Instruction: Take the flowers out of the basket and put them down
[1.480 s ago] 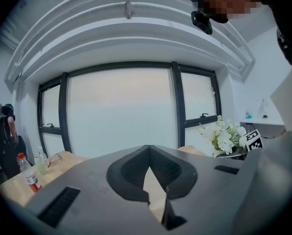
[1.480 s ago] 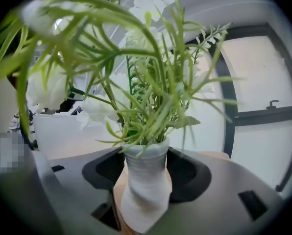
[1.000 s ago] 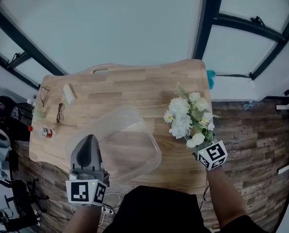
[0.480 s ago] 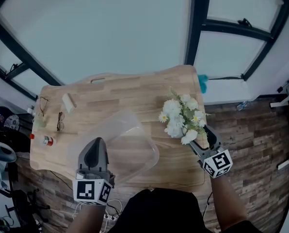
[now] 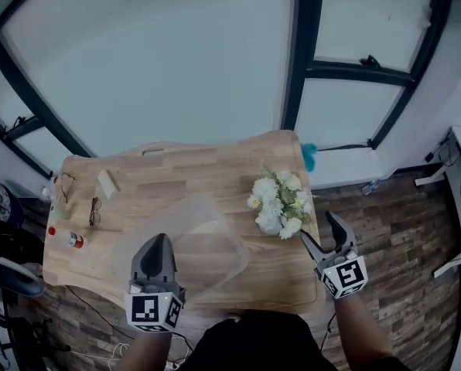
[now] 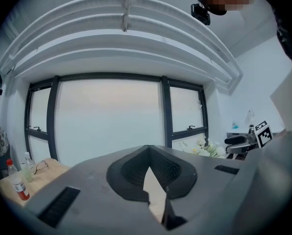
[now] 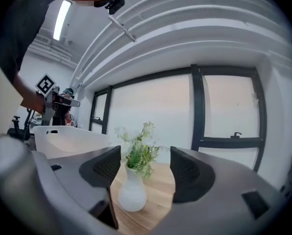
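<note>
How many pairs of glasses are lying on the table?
2. One pair of glasses lies near the far left corner of the table; the second pair lies just right of it, nearer the person. The clear basket could hide more.

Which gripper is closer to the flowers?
Right. The right gripper is open just beside the flowers; the left gripper is farther off, shut on the basket.

Flowers [image 5: 277,204] showing white blooms, yellow centres, green leaves. Vase [image 7: 133,192] showing plain white. Basket [image 5: 203,242] looking clear, colourless. Table [image 5: 176,168] showing pale wood grain. Left gripper [image 5: 155,244] and right gripper [image 5: 317,229] showing grey, carrying black-and-white square markers. Floor [image 5: 401,238] at 3 o'clock showing dark brown planks.
</note>
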Demonstrator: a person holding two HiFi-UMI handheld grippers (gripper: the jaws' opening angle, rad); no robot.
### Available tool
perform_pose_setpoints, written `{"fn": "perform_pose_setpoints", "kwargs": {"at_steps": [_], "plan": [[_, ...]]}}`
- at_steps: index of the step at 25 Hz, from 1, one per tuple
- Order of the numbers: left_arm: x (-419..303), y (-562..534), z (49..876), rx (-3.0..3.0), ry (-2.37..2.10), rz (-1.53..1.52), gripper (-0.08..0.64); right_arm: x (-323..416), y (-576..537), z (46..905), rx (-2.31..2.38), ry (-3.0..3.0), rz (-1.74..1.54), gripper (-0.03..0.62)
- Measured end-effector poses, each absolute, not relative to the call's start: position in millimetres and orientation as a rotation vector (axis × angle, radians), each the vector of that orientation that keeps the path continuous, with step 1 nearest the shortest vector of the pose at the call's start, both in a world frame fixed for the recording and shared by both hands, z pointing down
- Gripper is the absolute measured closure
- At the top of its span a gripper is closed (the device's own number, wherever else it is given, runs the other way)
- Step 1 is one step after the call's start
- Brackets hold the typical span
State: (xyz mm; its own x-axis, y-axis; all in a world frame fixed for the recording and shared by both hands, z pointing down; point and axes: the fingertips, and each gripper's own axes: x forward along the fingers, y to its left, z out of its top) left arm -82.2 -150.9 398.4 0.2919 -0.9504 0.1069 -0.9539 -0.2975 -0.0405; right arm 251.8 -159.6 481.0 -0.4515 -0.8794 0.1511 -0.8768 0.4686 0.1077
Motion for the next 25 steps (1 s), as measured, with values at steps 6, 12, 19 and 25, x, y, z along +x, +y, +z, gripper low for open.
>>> {"fn": "perform_pose_setpoints", "kwargs": {"at_steps": [6, 12, 19, 25], "plan": [[-92, -147, 392, 2.504, -1.857, 0.117, 0.555, 251, -161, 452, 1.563, -2.572, 0.01, 0.49], [-97, -143, 406, 2.506, -1.859, 0.173, 0.555, 253, -159, 446, 1.591, -2.556, 0.015, 0.543], [-107, -143, 406, 2.502, -1.883, 0.204, 0.555, 255, -162, 452, 1.63, -2.509, 0.006, 0.569], [-106, -147, 397, 2.498, -1.854, 0.149, 0.555, 252, -164, 448, 1.636, -2.515, 0.01, 0.569]]}}
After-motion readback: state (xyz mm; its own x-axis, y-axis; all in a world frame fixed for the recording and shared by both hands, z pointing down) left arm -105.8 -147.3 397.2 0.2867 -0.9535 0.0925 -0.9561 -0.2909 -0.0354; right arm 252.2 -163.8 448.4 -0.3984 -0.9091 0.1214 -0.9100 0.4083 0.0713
